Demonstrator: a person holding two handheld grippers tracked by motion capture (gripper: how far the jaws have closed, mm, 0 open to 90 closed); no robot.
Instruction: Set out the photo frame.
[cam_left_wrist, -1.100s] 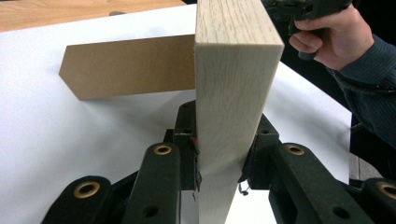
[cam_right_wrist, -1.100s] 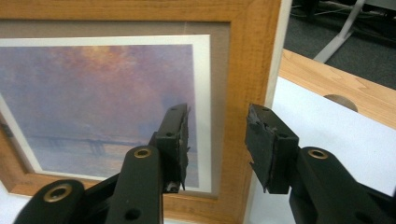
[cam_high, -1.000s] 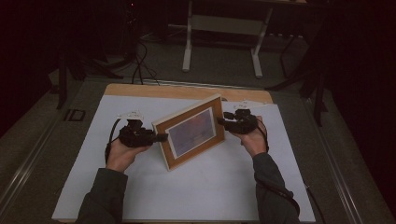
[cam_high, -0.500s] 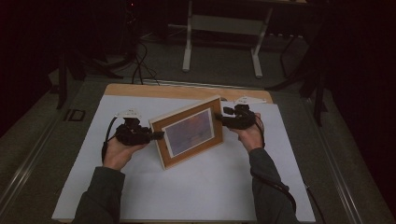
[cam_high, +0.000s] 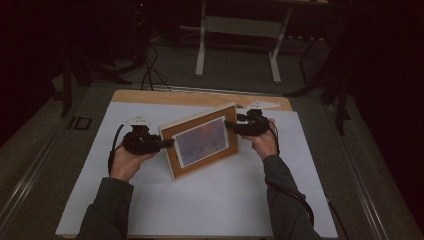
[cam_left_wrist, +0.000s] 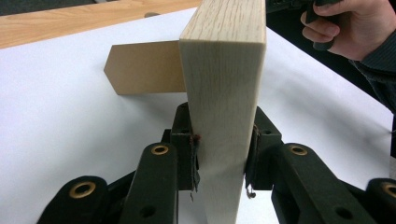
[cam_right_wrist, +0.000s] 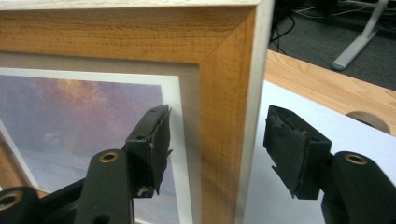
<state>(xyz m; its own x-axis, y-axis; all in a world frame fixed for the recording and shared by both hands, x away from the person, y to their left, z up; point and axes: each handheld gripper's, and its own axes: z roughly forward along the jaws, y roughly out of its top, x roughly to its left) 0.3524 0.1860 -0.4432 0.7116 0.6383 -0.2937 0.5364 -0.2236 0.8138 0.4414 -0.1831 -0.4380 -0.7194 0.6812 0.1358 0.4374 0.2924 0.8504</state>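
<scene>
A wooden picture frame (cam_high: 202, 140) with a purple-toned print stands tilted on the white sheet (cam_high: 200, 205). A brown easel back (cam_left_wrist: 140, 67) props it from behind. My left gripper (cam_high: 167, 143) is shut on the frame's left edge (cam_left_wrist: 224, 93), one pad on each face. My right gripper (cam_high: 230, 125) straddles the frame's upper right edge (cam_right_wrist: 224, 93). Its jaws have just been opening and now stand open, with the left pad (cam_right_wrist: 159, 140) in front of the print and the right pad (cam_right_wrist: 289, 154) clear of the back. The right hand (cam_left_wrist: 355, 28) also shows in the left gripper view.
The white sheet covers a wooden table (cam_high: 200, 97) whose far strip stays bare. A brown round object (cam_right_wrist: 369, 119) lies behind the frame near that strip. Beyond the table are a dark floor with cables (cam_high: 150, 75) and the white legs of a stand (cam_high: 200, 55).
The right gripper has shifted slightly toward the far side and its jaws have spread off the frame's edge. The frame and the left gripper have kept their place.
</scene>
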